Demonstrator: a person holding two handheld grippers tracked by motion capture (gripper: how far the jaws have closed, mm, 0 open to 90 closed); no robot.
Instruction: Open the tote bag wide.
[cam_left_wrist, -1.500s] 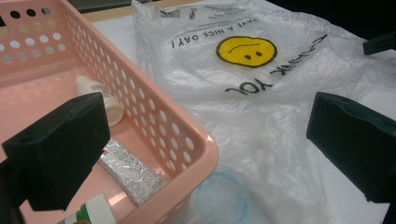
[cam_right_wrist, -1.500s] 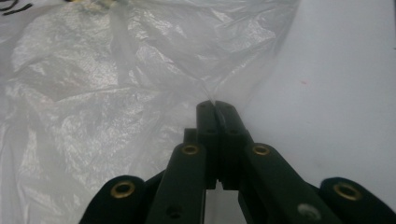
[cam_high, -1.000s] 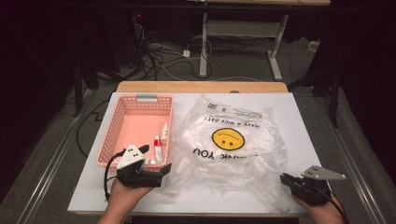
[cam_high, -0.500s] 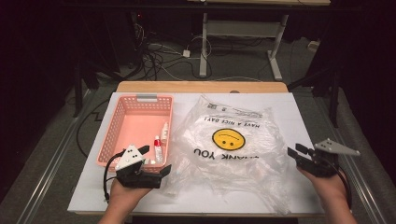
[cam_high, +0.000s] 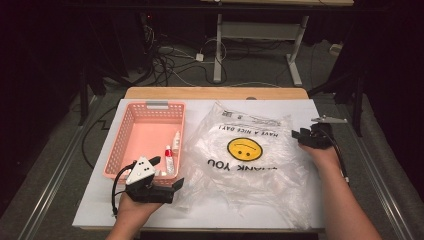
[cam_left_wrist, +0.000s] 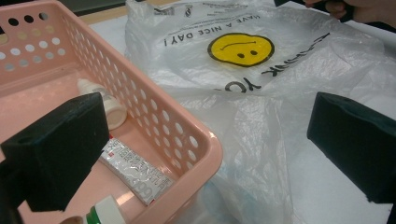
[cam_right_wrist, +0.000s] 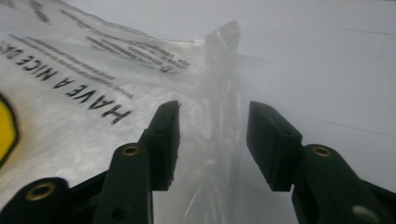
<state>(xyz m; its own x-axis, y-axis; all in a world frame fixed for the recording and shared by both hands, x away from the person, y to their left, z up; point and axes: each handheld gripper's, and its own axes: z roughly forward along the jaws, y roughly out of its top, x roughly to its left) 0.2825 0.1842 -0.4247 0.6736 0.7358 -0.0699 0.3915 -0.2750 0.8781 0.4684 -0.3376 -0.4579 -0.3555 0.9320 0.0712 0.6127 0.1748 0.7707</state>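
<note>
A white-topped bench is seen from above, carrying a pink perforated basket at the left and a crumpled clear plastic bag spread across the middle and right. The bag is printed with a yellow smiley face and the words "HAVE A NICE DAY!" and "THANK YOU", read upside down from the person's side. Inside the basket, near its right wall, a small white bottle and a silver tube with red print are laid just beside each other. The left hand-held gripper is held at the basket's near right corner with its jaws spread wide; in the left gripper view one jaw is seen over the basket's interior and the other over the bag, with nothing gripped. The right hand-held gripper is placed at the bag's far right edge; in the right gripper view its jaws are parted, straddling a raised fold of the plastic without closing on it.
</note>
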